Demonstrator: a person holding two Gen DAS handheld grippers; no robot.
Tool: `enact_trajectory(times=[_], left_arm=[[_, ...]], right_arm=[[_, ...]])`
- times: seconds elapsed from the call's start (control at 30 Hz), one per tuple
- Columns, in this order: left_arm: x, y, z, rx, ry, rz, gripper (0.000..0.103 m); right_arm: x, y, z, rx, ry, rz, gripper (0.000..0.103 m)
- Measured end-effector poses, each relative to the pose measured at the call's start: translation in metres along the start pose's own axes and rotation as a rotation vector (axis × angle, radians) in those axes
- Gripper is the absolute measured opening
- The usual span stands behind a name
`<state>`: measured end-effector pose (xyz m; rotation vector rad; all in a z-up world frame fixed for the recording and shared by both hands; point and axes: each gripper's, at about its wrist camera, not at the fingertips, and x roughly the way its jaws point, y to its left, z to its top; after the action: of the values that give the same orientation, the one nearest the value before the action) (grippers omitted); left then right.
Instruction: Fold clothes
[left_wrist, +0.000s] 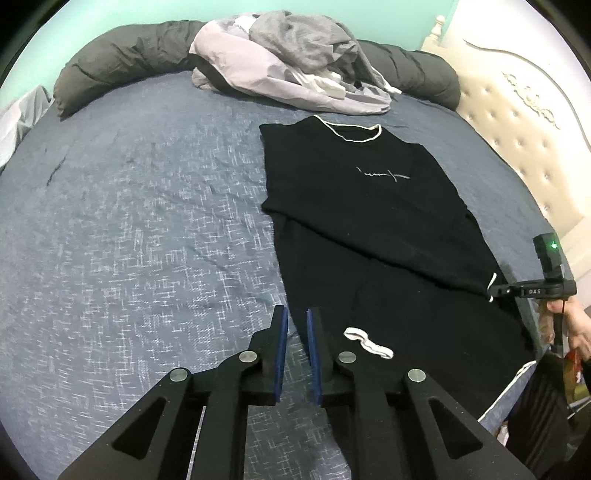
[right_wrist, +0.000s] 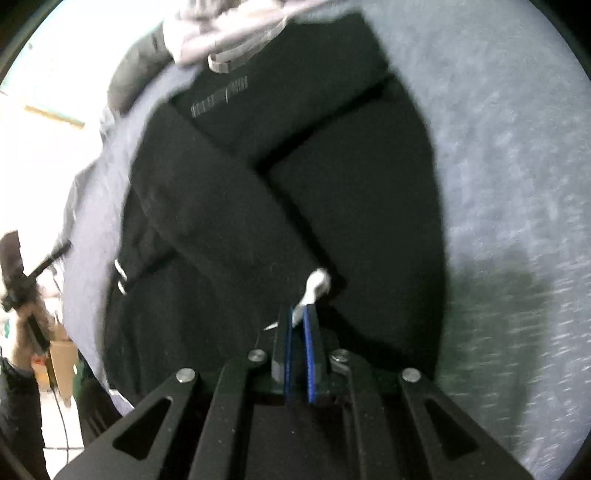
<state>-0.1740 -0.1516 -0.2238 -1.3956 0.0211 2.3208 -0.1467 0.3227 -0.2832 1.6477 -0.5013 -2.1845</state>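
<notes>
The black garment (right_wrist: 280, 192) is pinched at its white cuff (right_wrist: 317, 282) by the right gripper (right_wrist: 298, 317), seemingly for folding; the left gripper (left_wrist: 294, 314) is held slightly parted, empty, at lower centre.

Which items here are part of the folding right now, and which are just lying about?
In the job:
black top
its white cuff, pinched by the right gripper
left gripper, holding nothing

Lying about:
grey clothes pile
dark bolster
headboard

Right gripper (right_wrist: 298, 314) pinching a white cuff (right_wrist: 314, 286) of a black sweater (right_wrist: 295, 184), sweater lying partly folded on a grey-blue bed sheet (right_wrist: 498, 166), picture blurring
</notes>
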Motion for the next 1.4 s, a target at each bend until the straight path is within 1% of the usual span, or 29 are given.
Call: enact_trajectory(times=[0.07, 0.1, 0.17, 0.3, 0.37, 0.43, 0.47, 0.5, 0.57, 0.63, 0.67, 0.7, 0.73, 0.77, 0.8, 0.9, 0.97, 1.03, 1.1, 1.2, 1.4], left_arm=[[0.004, 0.002, 0.000, -0.022, 0.003, -0.010, 0.012], [0.005, 0.002, 0.000, -0.029, 0.006, -0.013, 0.012], [0.007, 0.000, -0.002, -0.039, 0.013, -0.020, 0.012], [0.005, -0.006, -0.007, -0.035, 0.021, -0.029, 0.013], [0.003, -0.007, -0.009, -0.033, 0.029, -0.033, 0.013], [0.001, -0.006, -0.014, -0.046, 0.044, -0.049, 0.018], [0.001, -0.006, -0.017, -0.055, 0.054, -0.059, 0.025], [0.001, -0.005, -0.020, -0.065, 0.067, -0.066, 0.032], [0.001, -0.006, -0.029, -0.080, 0.093, -0.081, 0.032], [-0.001, -0.010, -0.041, -0.076, 0.117, -0.093, 0.033], [-0.002, -0.013, -0.048, -0.073, 0.130, -0.099, 0.035], [-0.003, -0.016, -0.054, -0.070, 0.142, -0.105, 0.041], [-0.003, -0.018, -0.060, -0.070, 0.158, -0.111, 0.045], [-0.003, -0.021, -0.069, -0.073, 0.179, -0.120, 0.049], [-0.002, -0.023, -0.076, -0.079, 0.198, -0.130, 0.051], [0.002, -0.027, -0.100, -0.111, 0.250, -0.161, 0.052], [0.005, -0.029, -0.111, -0.128, 0.277, -0.164, 0.053], [0.007, -0.032, -0.121, -0.134, 0.292, -0.161, 0.054], [0.007, -0.034, -0.128, -0.147, 0.300, -0.173, 0.054], [0.007, -0.037, -0.139, -0.172, 0.317, -0.186, 0.055], [0.013, -0.037, -0.154, -0.211, 0.345, -0.207, 0.055]], right_arm=[[-0.010, 0.000, 0.008, 0.016, -0.049, 0.046, 0.007], [-0.011, 0.003, 0.013, 0.016, -0.063, 0.052, 0.007], [-0.003, 0.007, 0.019, 0.013, -0.054, 0.055, 0.007], [0.020, -0.008, 0.015, 0.023, 0.028, -0.037, 0.007], [0.018, -0.020, 0.010, 0.045, 0.029, -0.053, 0.007], [0.007, -0.026, 0.004, 0.057, 0.017, -0.057, 0.007], [-0.001, -0.027, 0.001, 0.054, 0.009, -0.069, 0.007], [-0.008, -0.028, -0.002, 0.052, 0.004, -0.064, 0.007], [-0.026, -0.029, -0.011, 0.040, 0.001, -0.052, 0.007], [-0.041, -0.029, -0.021, 0.026, 0.012, -0.049, 0.017], [-0.050, -0.028, -0.028, 0.020, 0.018, -0.048, 0.032], [-0.056, -0.028, -0.034, 0.016, 0.020, -0.044, 0.045], [-0.062, -0.027, -0.041, 0.012, 0.025, -0.040, 0.047], [-0.067, -0.027, -0.049, 0.010, 0.036, -0.039, 0.047], [-0.073, -0.027, -0.056, 0.008, 0.047, -0.037, 0.047], [-0.081, -0.026, -0.076, 0.009, 0.083, -0.037, 0.047], [-0.082, -0.026, -0.088, 0.009, 0.109, -0.036, 0.047], [-0.083, -0.026, -0.098, 0.004, 0.122, -0.041, 0.047], [-0.074, -0.019, -0.104, 0.008, 0.139, -0.046, 0.048], [-0.067, -0.021, -0.114, 0.023, 0.172, -0.047, 0.049], [-0.067, -0.021, -0.124, 0.019, 0.175, -0.043, 0.049]])
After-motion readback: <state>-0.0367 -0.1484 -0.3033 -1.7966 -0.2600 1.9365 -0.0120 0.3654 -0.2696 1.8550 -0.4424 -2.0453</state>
